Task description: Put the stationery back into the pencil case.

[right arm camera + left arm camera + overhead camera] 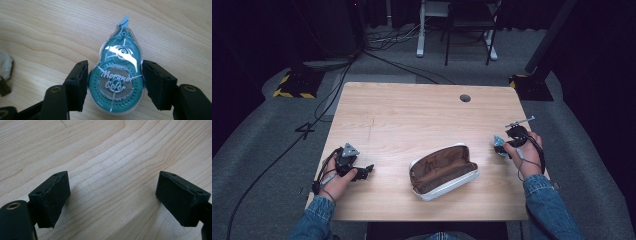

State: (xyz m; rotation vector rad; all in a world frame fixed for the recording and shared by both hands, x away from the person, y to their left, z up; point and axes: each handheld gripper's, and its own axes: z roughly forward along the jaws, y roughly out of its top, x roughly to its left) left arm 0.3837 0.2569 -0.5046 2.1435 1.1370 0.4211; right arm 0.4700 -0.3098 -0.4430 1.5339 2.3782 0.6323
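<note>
Right gripper has its jaws clamped on the wide round body of a teal correction tape, one pad pressed on each flank. The dispenser's long axis runs straight out along the jaws, narrow tip pointing away from the hand over the table. That close view reads the lettering on its clear shell; the high view gives just a teal speck at the table's right edge, right of the open pencil case. Left gripper sits with jaws spread wide, bare wood between them.
</note>
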